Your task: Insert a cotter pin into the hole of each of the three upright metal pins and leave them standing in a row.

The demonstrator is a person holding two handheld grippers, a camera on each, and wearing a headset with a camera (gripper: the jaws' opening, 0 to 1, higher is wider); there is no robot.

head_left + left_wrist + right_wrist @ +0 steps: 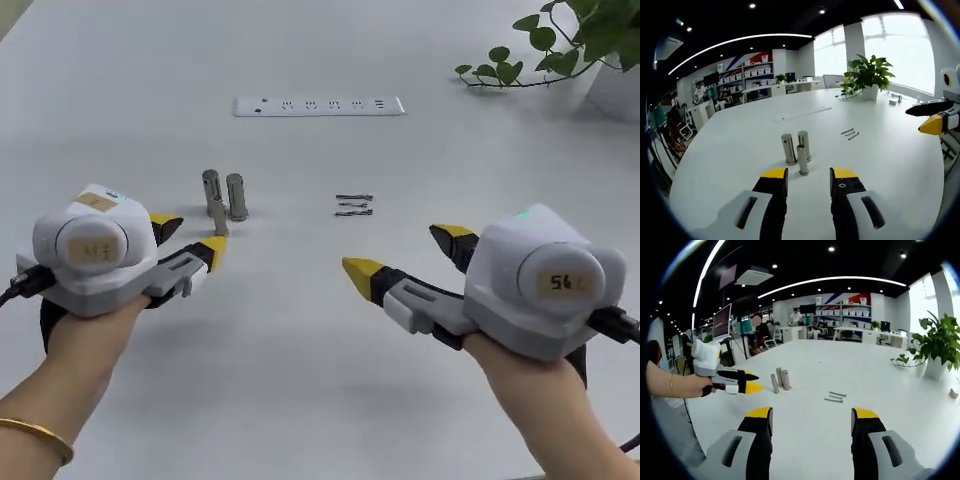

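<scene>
My left gripper (190, 235) is released, its yellow-tipped jaws parted and holding nothing, and it hovers above the white table (300, 340) on the near left. In the left gripper view the jaws frame the three metal pins (222, 198), which stand upright just ahead of them. The pins are bunched in a tight cluster rather than a row: two side by side at the back, a shorter one just in front, all very close together. I cannot tell whether they touch.

My right gripper (400, 250) is released too, jaws wide apart and empty, hovering on the near right of the table and angled towards the middle.

The three cotter pins (354, 205) lie flat in a small stack of parallel lines, well apart from the metal pins and to their right, between the two grippers and farther from me.

A white power strip (320, 105) lies towards the far edge, and a potted plant (560, 40) sits at the far right corner.
</scene>
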